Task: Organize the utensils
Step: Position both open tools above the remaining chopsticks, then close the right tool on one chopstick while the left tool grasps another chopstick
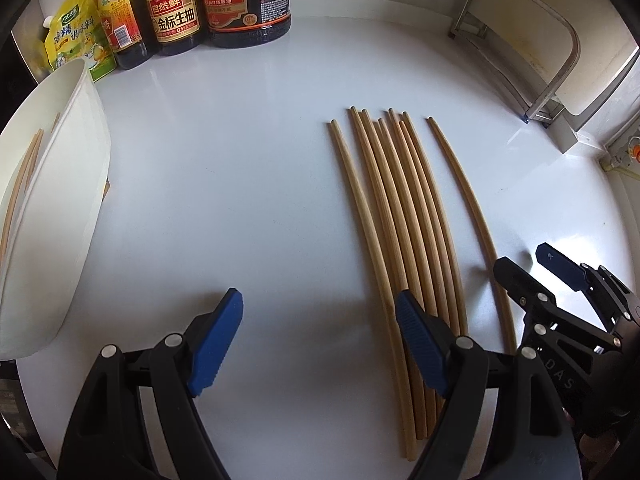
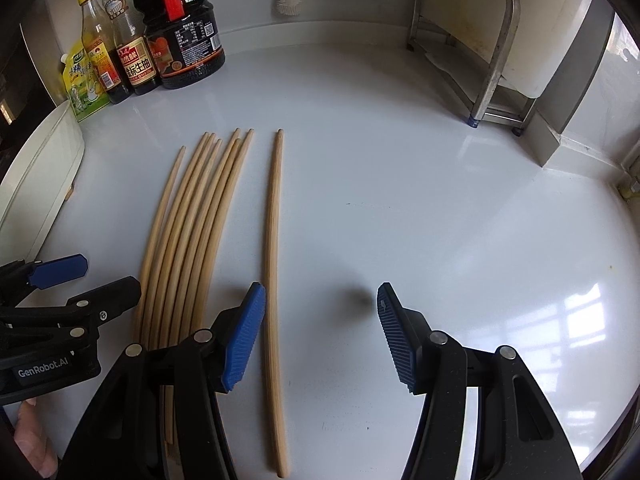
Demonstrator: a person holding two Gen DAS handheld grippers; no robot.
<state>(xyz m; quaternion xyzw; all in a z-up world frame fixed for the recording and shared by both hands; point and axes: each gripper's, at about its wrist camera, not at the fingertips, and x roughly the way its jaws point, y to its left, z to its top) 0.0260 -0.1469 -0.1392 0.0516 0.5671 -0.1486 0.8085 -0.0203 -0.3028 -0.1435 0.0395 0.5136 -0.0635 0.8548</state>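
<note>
Chopsticks between separated grippers' fingers

From my right wrist camera I see the right gripper hanging over the white tabletop, its blue fingers spread apart with nothing between them. A single chopstick lies just beside the left-hand finger, apart from the bundle of chopsticks lying side by side further left. The left gripper reaches in from the left edge near the bundle's close ends. At the far left stand sauce bottles and a yellow-green pouch; a white container sits below them. A metal rack stands at the far right.
</note>
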